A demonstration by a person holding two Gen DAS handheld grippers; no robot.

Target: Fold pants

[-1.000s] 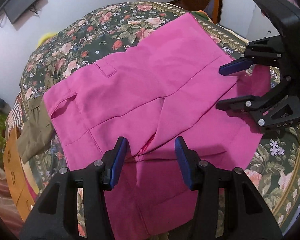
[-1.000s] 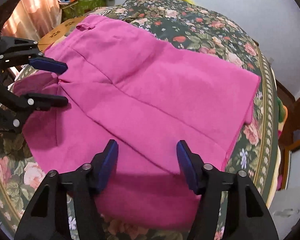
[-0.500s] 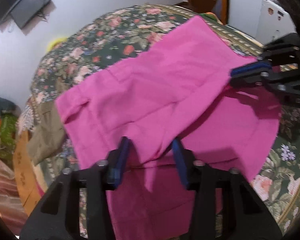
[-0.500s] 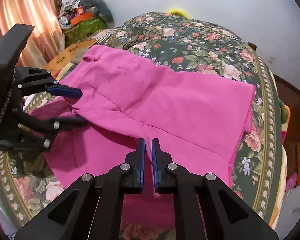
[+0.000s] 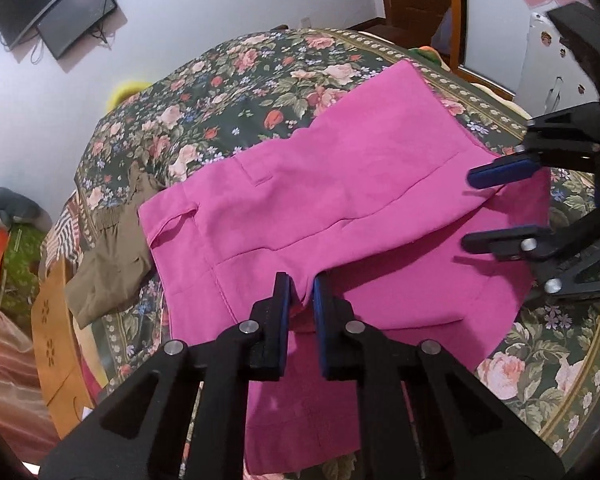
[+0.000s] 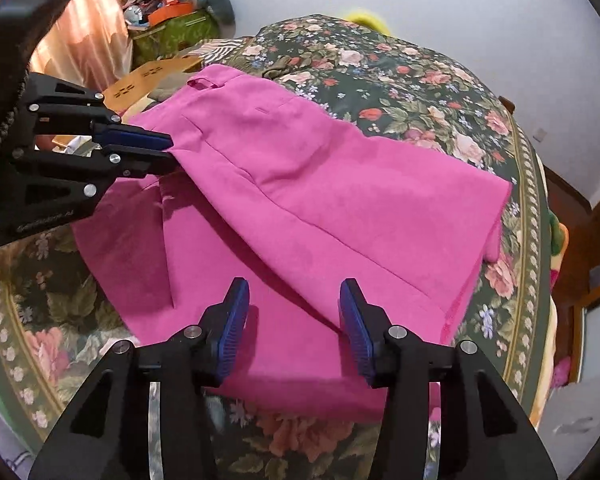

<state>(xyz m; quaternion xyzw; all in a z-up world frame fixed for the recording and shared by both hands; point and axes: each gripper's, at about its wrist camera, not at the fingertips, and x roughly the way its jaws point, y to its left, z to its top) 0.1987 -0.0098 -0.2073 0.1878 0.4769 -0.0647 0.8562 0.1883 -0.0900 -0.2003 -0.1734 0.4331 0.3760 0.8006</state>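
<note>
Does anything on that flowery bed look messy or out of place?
Yes: a crumpled olive-brown garment lies bunched beside the pink pants on the floral bedspread, partly tucked under their waistband end. It looks tossed aside.

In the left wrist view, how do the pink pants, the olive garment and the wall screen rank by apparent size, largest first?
1. Pink pants, by far the largest.
2. Olive garment.
3. Wall screen, close to the olive garment; it is farther away and cut off by the picture edge, so this order is unsure.
</note>
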